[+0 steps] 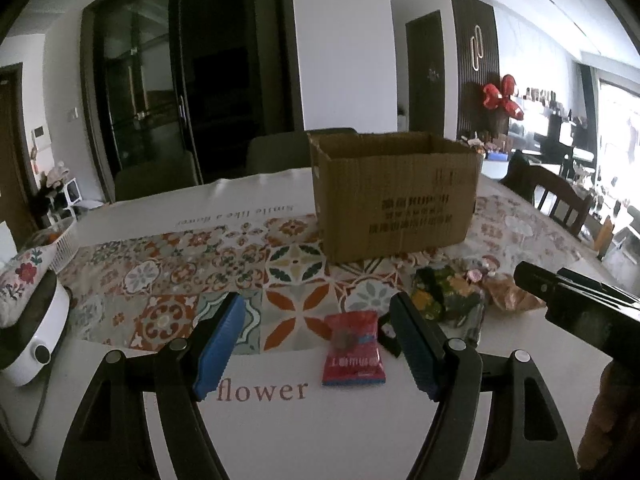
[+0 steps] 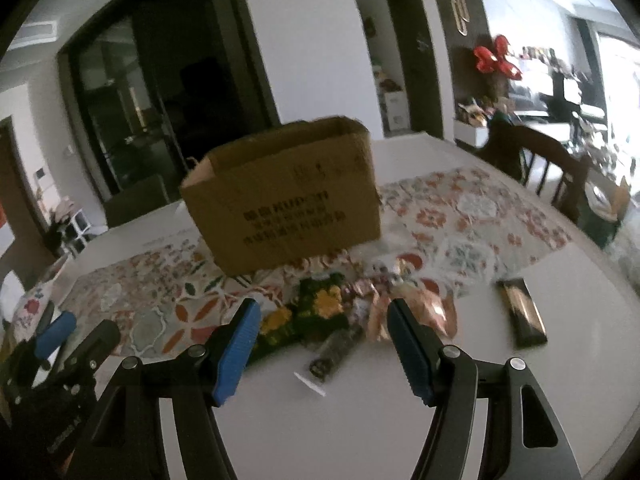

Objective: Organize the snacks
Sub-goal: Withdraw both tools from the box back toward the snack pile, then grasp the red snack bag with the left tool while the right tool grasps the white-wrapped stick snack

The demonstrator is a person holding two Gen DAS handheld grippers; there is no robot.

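A white table [image 1: 280, 432] carries a tiled floral runner [image 1: 200, 272] with an open-topped box [image 1: 396, 196] on it. Snacks [image 2: 332, 312] lie heaped before the box; a red packet [image 1: 354, 348] sits apart, a dark bar [image 2: 522, 312] further right. Left gripper [image 1: 316, 340] and right gripper [image 2: 320, 344] hang with jaws apart, holding nothing. Dark glass doors [image 1: 160, 92] and chairs [image 1: 560, 196] stand behind

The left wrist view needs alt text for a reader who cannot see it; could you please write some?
The left gripper hangs open over a red snack packet on a white table. Behind stands an open cardboard box on a floral runner, more snack packets lying to the right.
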